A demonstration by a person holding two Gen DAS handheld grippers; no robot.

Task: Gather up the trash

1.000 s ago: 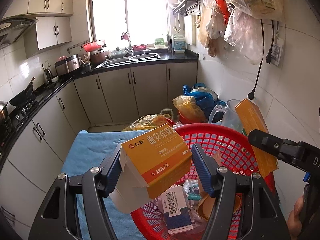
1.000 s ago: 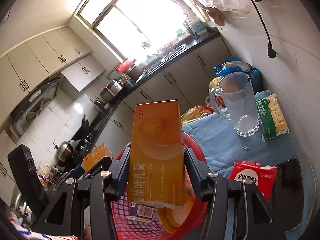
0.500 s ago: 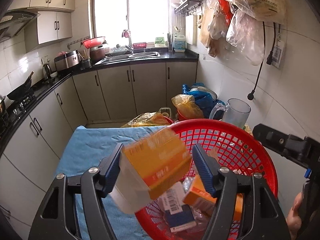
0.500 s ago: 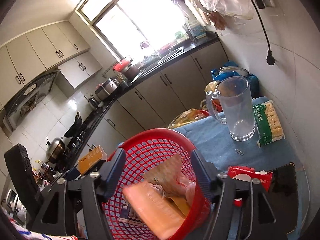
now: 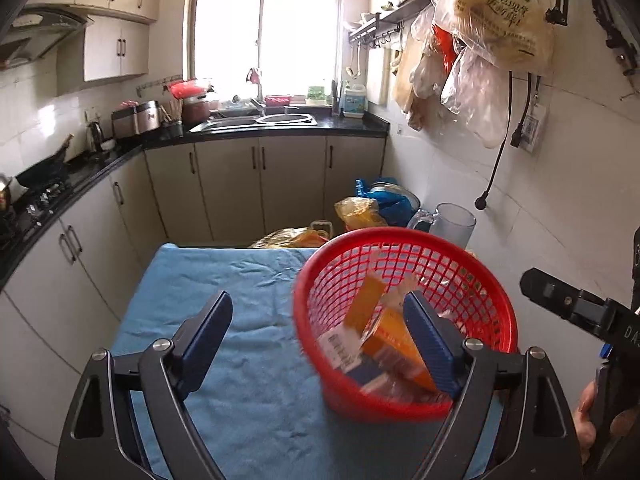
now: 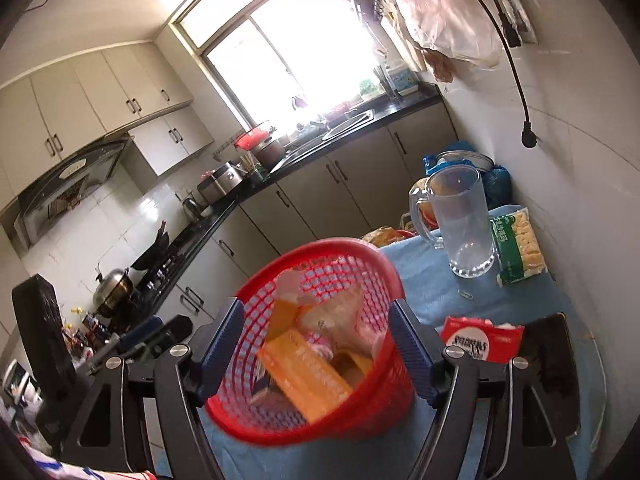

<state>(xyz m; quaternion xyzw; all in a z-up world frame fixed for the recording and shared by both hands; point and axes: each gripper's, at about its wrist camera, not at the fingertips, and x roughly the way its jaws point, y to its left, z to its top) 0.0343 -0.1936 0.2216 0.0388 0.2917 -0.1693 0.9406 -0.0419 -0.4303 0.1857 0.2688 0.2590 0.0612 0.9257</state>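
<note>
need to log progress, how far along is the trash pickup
Done: orange boxes and wrappers already lie in the red basket. In hand: nothing; the left claw and right claw are both opening, empty. Left: possibly the red packet and green snack bag on the blue cloth.

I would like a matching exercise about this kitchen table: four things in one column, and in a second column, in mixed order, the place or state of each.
Things:
1. orange boxes
2. clear plastic jug
3. red packet
4. left gripper

Places or states:
A. stands upright on the blue cloth, empty
B. jaws opening, nothing between them
C. lie inside the red basket
D. lies flat on the cloth, to the right of the basket in the right wrist view

Pairs: 1-C, 2-A, 3-D, 4-B
</note>
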